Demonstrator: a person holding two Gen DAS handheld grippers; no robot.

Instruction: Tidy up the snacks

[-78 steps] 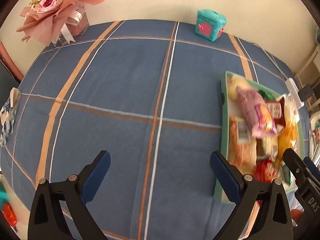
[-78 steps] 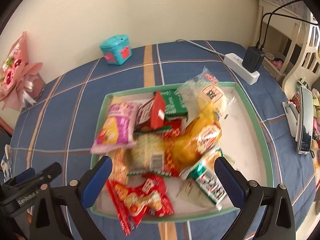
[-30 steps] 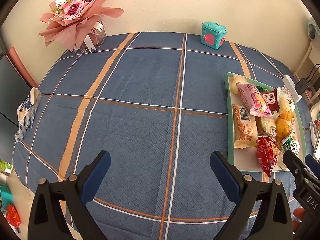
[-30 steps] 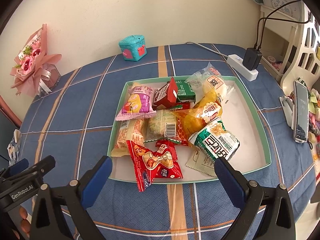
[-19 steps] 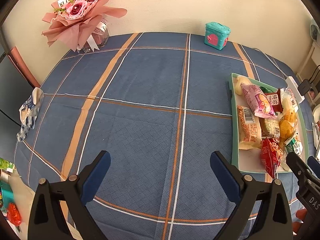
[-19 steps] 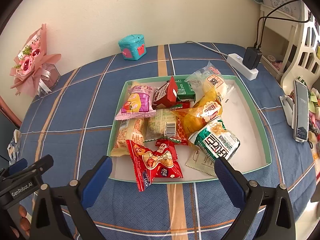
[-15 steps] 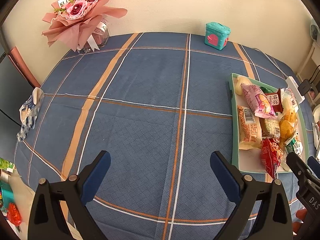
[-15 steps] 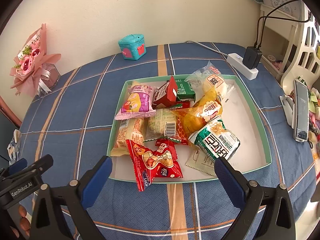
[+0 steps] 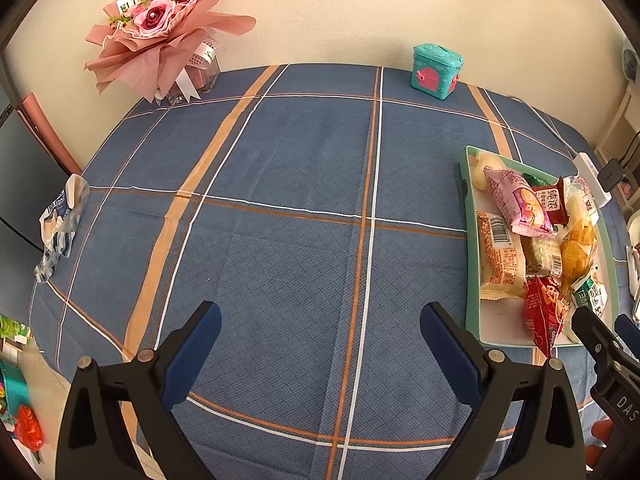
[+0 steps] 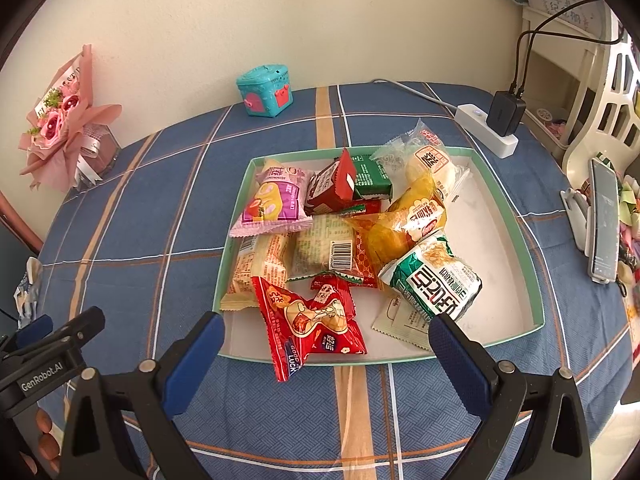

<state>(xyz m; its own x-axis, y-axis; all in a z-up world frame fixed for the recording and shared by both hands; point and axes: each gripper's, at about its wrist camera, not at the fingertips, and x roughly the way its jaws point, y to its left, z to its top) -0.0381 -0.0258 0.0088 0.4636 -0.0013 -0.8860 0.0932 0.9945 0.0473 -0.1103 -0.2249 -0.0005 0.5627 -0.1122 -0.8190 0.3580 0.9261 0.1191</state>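
Starting far left: bouquet (image 9: 160, 28) against the wall, crumpled wrapper (image 9: 60, 224) at the edge of the surface (image 9: 280, 200)

Next over, left hand-held gripper (image 9: 320, 320), held with jaws wide apart and nothing between them, hovering above bare blue cloth well clear of the snacks

Further back, teal box (image 9: 436, 70) by the wall, not in the way of anything

Then the actual stuff: all the snacks heaped in the tray (image 10: 516, 216) on the right half of the surface. Going across the pile: pink pack (image 10: 276, 204) leaning on the left rim, red pack (image 10: 312, 320) hanging over the front rim onto the cloth, yellow pack (image 10: 404, 220) mid-pile on top of others, green pack (image 10: 432, 280) toward the right, with bare tray floor beyond

Right hand-held gripper (image 10: 326, 332) parked just short of the front rim, also spread open and empty, lined up roughly with the red pack

Honestly can't call the stage from this. Fits snacks just gathered into the tray, and equally fits a jumble waiting to be sorted or lined up

Tips for any grab either way: go for a crimped end seam rather than the puffy middle, since slippery film and air-filled bags probably squirt out. Take top or loose packs, not buried ones, to avoid dragging neighbours. Come in low over the rim, squeeze gently on anything crushable, and watch for the light tray sliding

Far right: power strip (image 10: 488, 128) and phone (image 10: 604, 220), best kept clear of
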